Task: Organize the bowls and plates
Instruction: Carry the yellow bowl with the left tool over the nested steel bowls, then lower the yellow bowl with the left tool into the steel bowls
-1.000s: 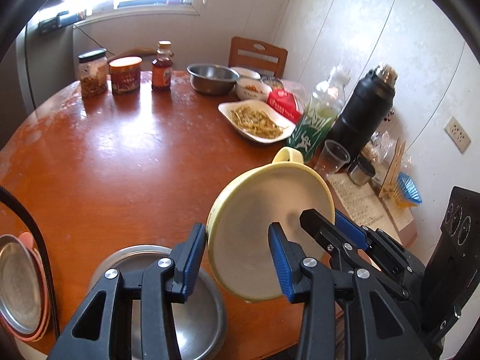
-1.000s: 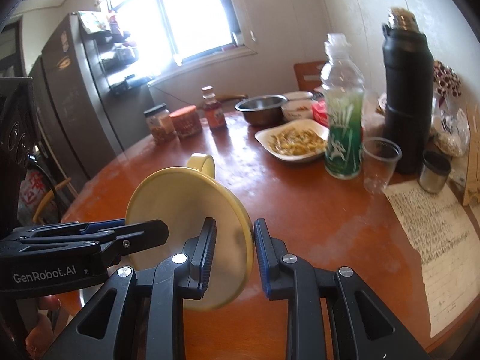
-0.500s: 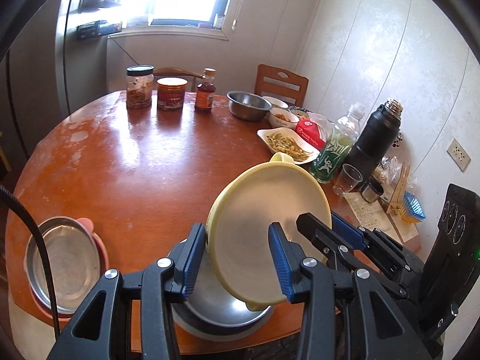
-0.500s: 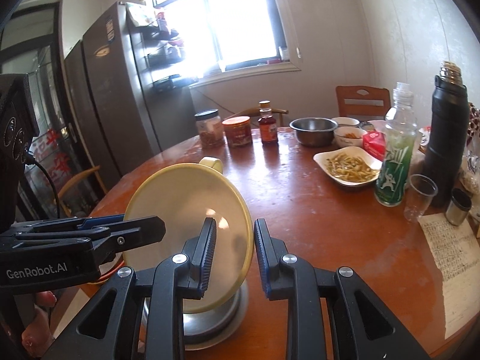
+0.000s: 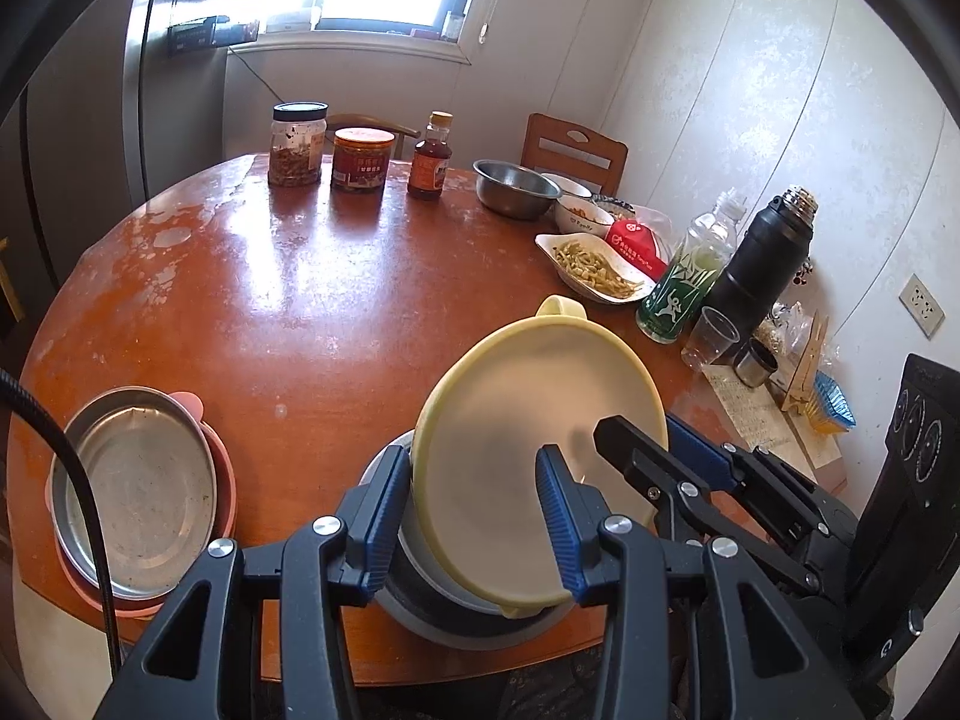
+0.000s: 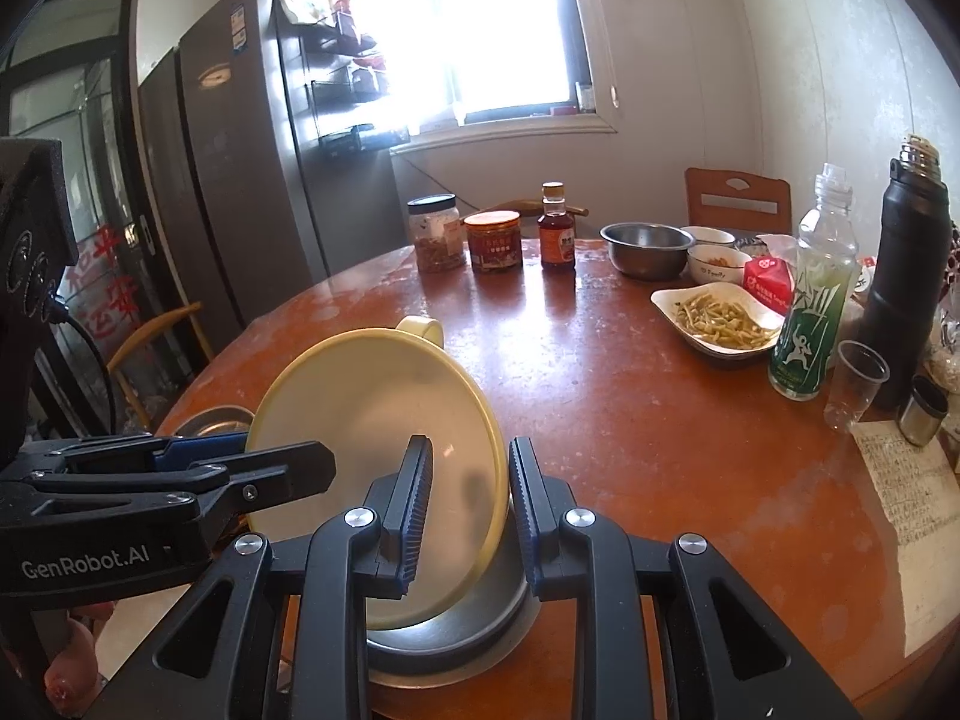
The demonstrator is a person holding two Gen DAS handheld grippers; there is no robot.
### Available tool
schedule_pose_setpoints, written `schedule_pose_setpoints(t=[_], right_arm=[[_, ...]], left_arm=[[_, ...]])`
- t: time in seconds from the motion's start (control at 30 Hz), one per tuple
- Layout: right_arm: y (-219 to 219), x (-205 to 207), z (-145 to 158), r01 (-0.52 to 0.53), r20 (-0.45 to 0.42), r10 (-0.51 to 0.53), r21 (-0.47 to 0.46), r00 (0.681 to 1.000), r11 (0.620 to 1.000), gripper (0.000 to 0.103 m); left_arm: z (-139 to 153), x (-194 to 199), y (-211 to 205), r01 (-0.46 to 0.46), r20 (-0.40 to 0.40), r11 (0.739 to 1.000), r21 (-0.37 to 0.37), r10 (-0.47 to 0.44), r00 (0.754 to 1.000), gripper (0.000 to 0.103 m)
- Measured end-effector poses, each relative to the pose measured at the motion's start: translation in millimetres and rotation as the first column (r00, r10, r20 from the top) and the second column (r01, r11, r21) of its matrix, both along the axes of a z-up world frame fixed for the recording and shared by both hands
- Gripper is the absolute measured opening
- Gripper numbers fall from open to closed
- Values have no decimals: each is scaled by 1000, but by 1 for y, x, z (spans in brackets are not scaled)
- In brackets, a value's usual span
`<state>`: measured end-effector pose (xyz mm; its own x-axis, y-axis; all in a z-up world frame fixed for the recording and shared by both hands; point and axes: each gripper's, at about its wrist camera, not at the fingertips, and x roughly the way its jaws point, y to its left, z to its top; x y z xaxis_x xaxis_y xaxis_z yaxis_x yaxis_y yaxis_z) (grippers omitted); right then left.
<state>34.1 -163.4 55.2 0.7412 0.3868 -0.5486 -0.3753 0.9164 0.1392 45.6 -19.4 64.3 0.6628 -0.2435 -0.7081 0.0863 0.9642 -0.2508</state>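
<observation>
A pale yellow bowl (image 5: pixel 528 456) with a small handle stands tilted on edge, its lower rim inside a steel bowl (image 5: pixel 438 612) at the table's near edge. My left gripper (image 5: pixel 465 516) straddles the yellow bowl's left rim, jaws wide apart. My right gripper (image 6: pixel 471 510) straddles its right rim (image 6: pixel 480 420); the jaws stand slightly apart from the rim. The steel bowl also shows in the right wrist view (image 6: pixel 456 636). A steel plate (image 5: pixel 135 492) sits on a pink plate (image 5: pixel 213 480) at the near left.
On the round wooden table (image 5: pixel 288 300): two jars (image 5: pixel 298 144), a sauce bottle (image 5: pixel 429 156), a steel bowl (image 5: pixel 515 187), small bowls, a dish of food (image 5: pixel 597 267), a green bottle (image 5: pixel 684 282), a black flask (image 5: pixel 762 276), a plastic cup (image 5: pixel 711 339). A fridge (image 6: pixel 240 180) stands left.
Both grippers have pulled back and up from the table with the yellow bowl between them. The bowl's lower rim has come down into the steel bowl. The right jaws have opened a little.
</observation>
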Motion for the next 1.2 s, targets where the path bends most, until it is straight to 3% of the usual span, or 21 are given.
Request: schedule_pose_setpoints(t=[1.2], right_arm=[[5, 23, -41, -8, -91, 4, -45, 996, 999, 27]], left_arm=[[-37, 24, -1, 9, -82, 1000, 5, -9, 997, 43]])
